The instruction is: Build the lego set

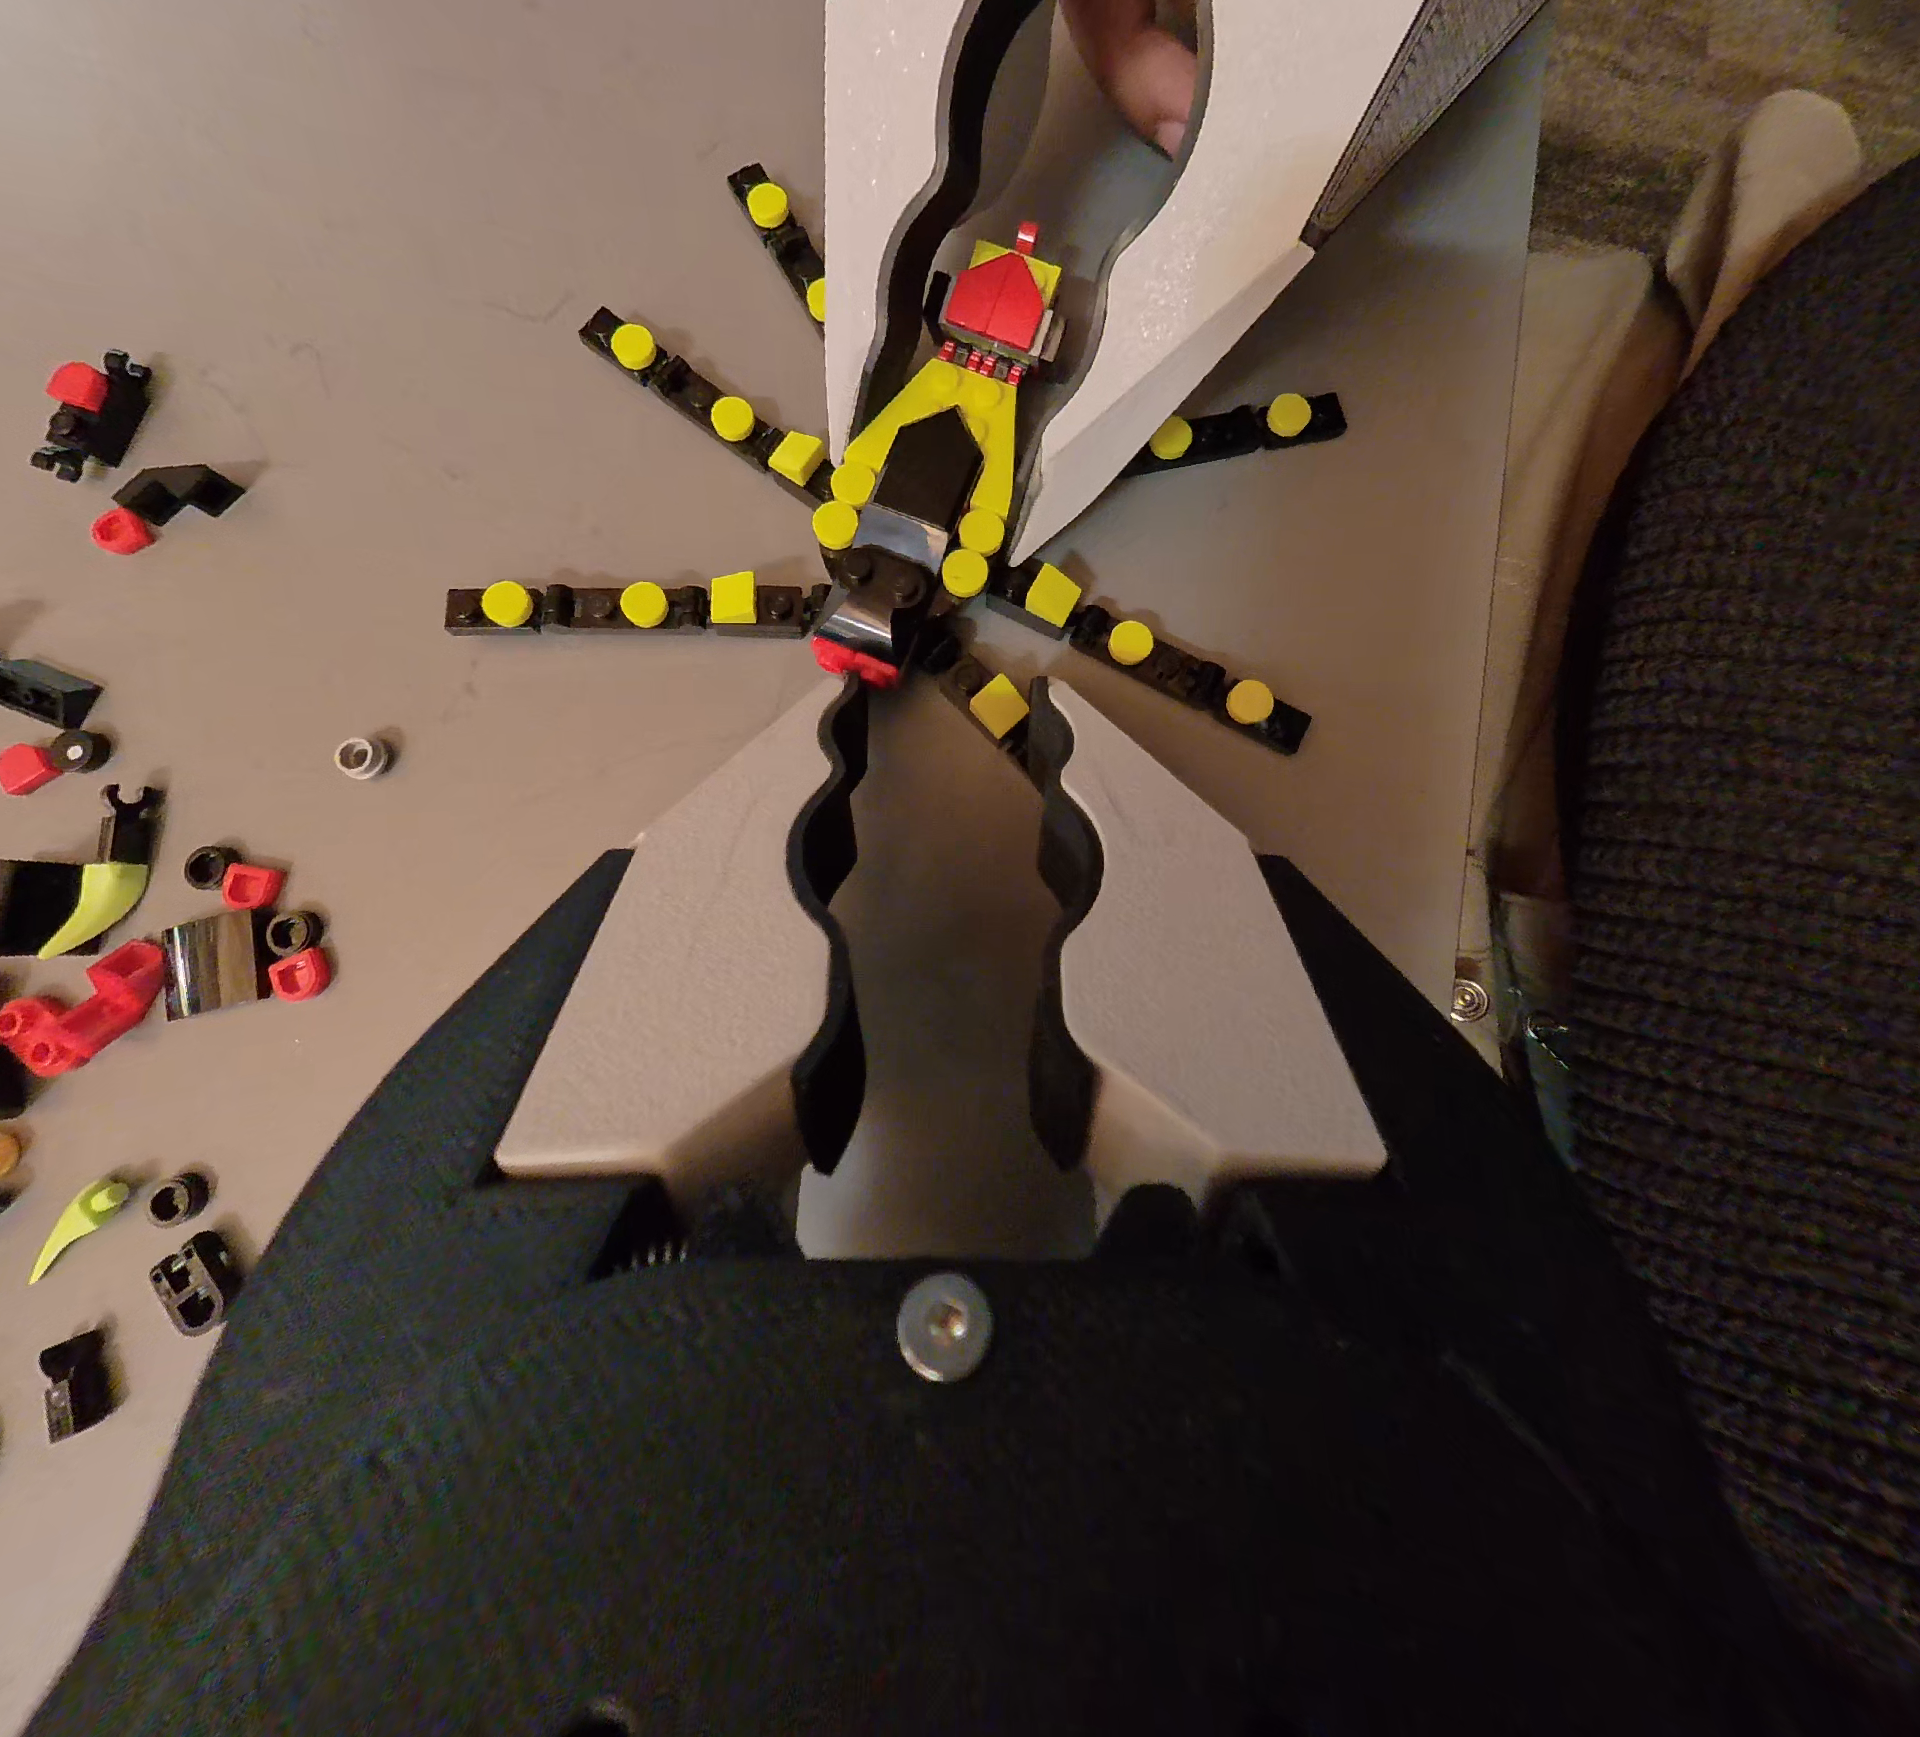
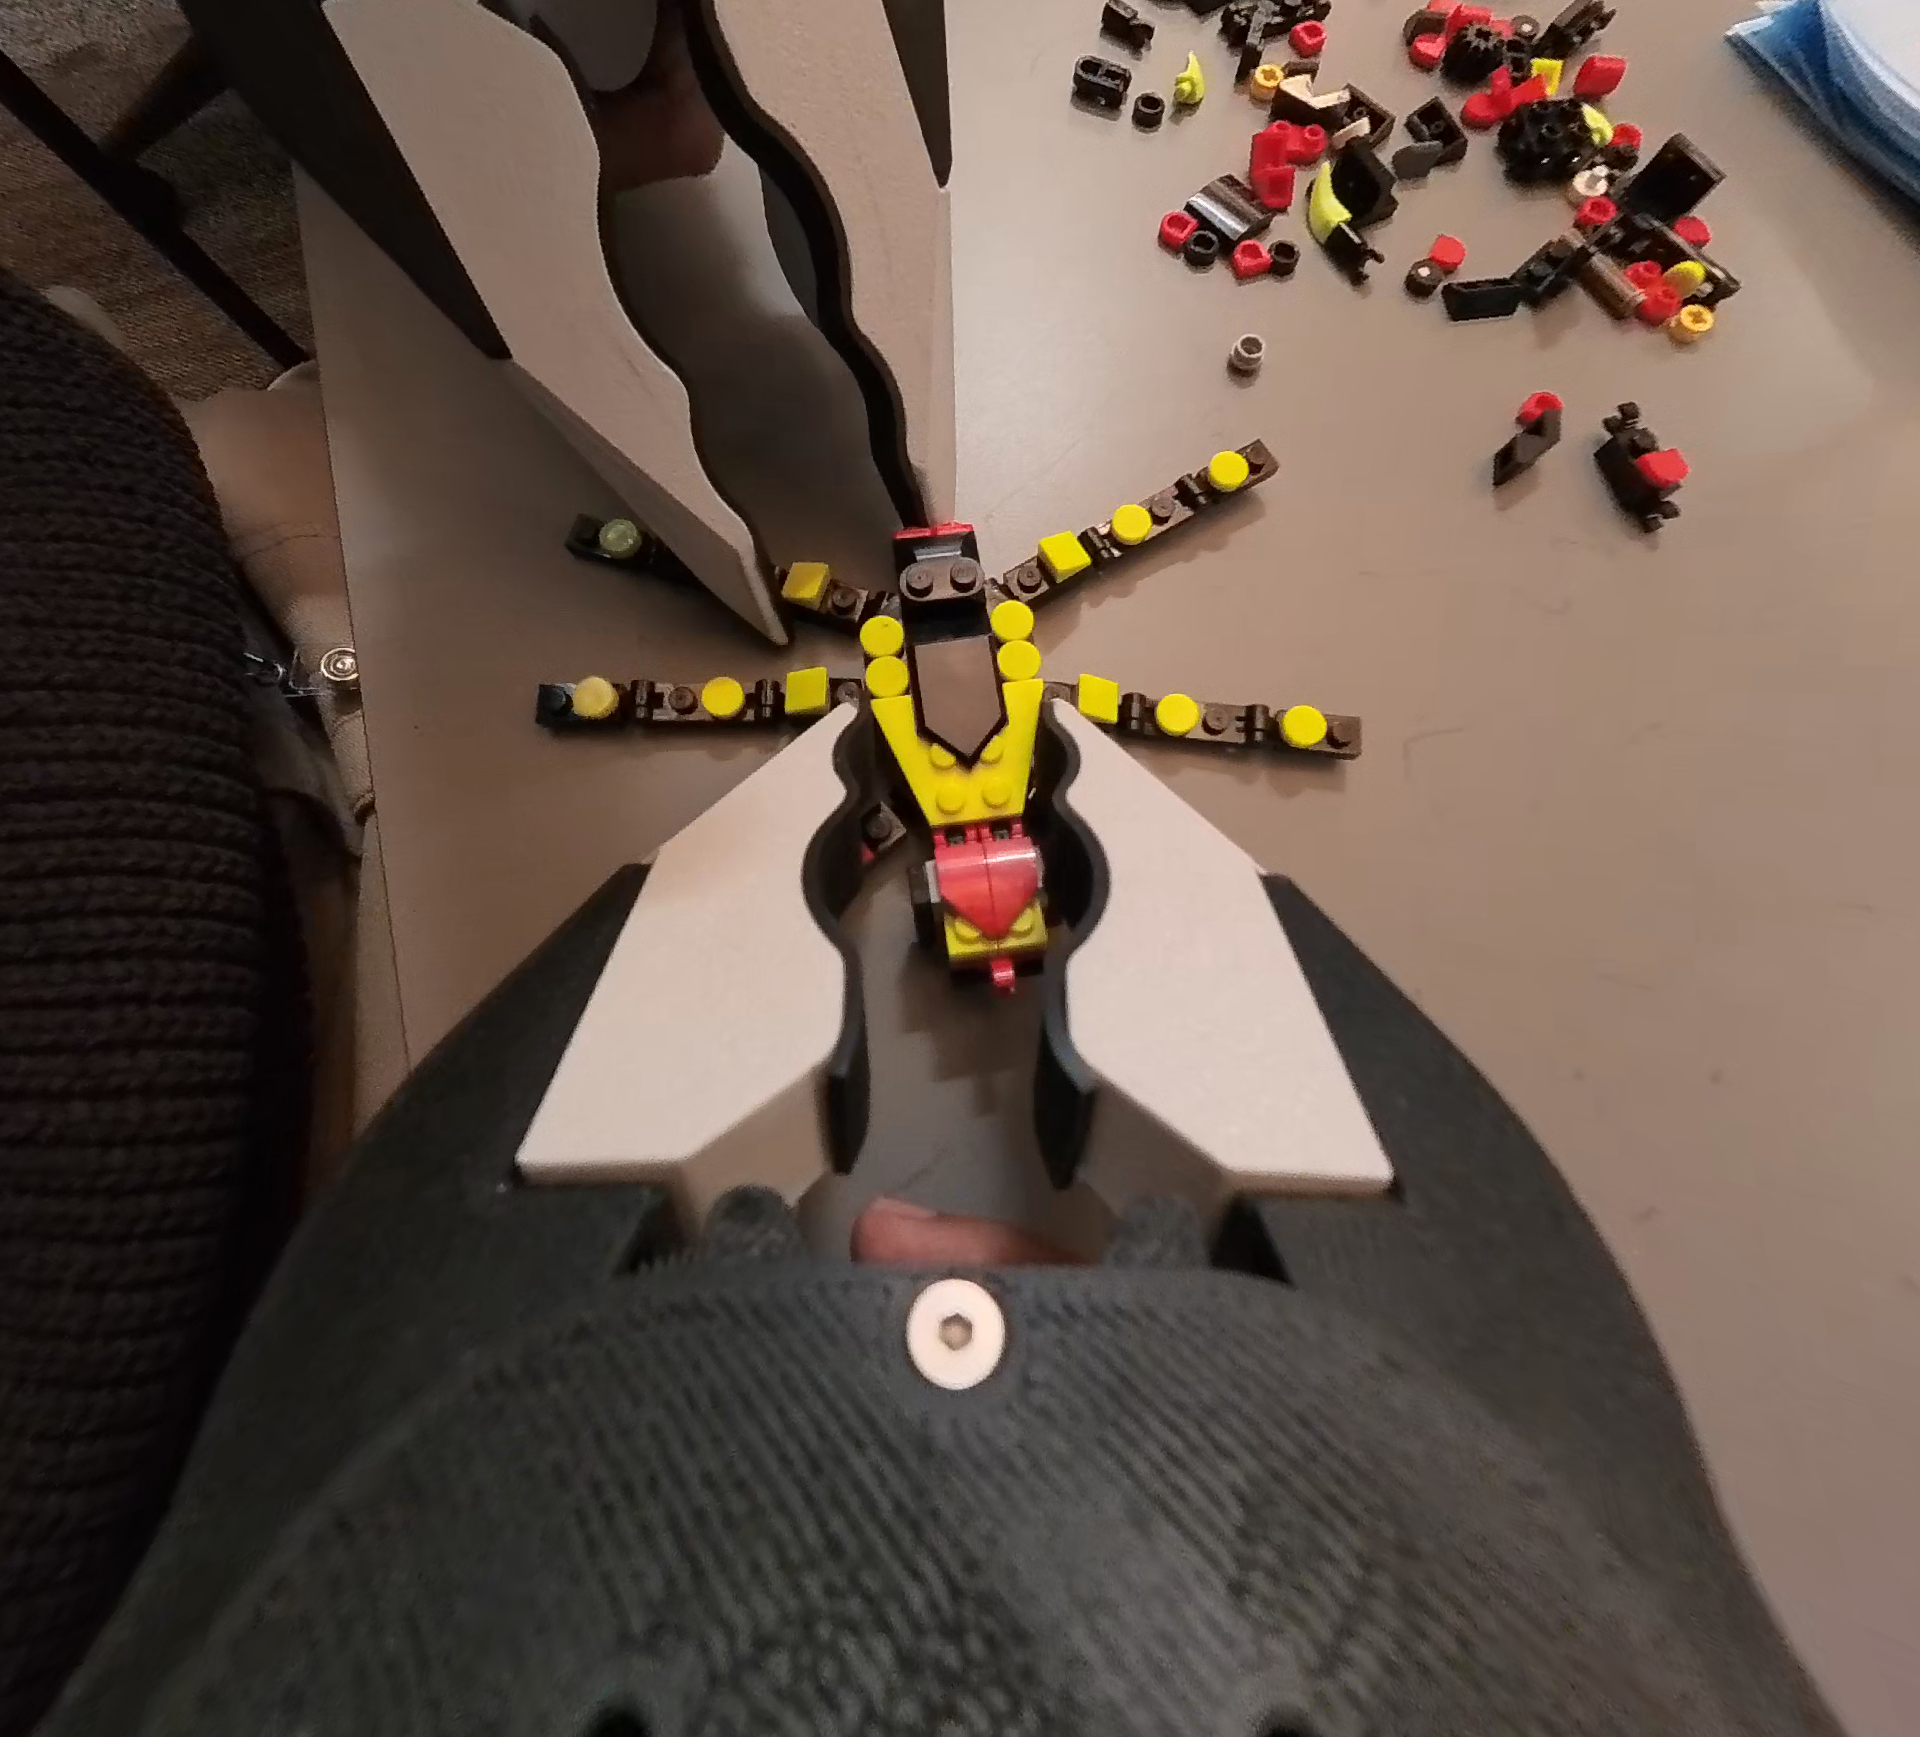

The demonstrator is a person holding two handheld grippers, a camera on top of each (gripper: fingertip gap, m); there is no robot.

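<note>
Currently right gripper (image 2: 951, 731) clamps spider model (image 2: 961, 731) body; left gripper (image 1: 940, 700) narrowly parted at its 12 o'clock end; loose bricks (image 2: 1455, 129) at 2 o'clock.

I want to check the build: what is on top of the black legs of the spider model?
Yellow round and sloped tiles sit on the black legs of the spider model. The right gripper covers the inner ends of some legs.

The lego model (image 2: 961, 731) lay on the table (image 2: 1558, 856) near its edge, between the two grippers. The right gripper (image 2: 951, 731) straddled one end; the left gripper (image 1: 940, 700) faced the other. Loose pieces (image 2: 1455, 129) lay scattered well apart.
</note>
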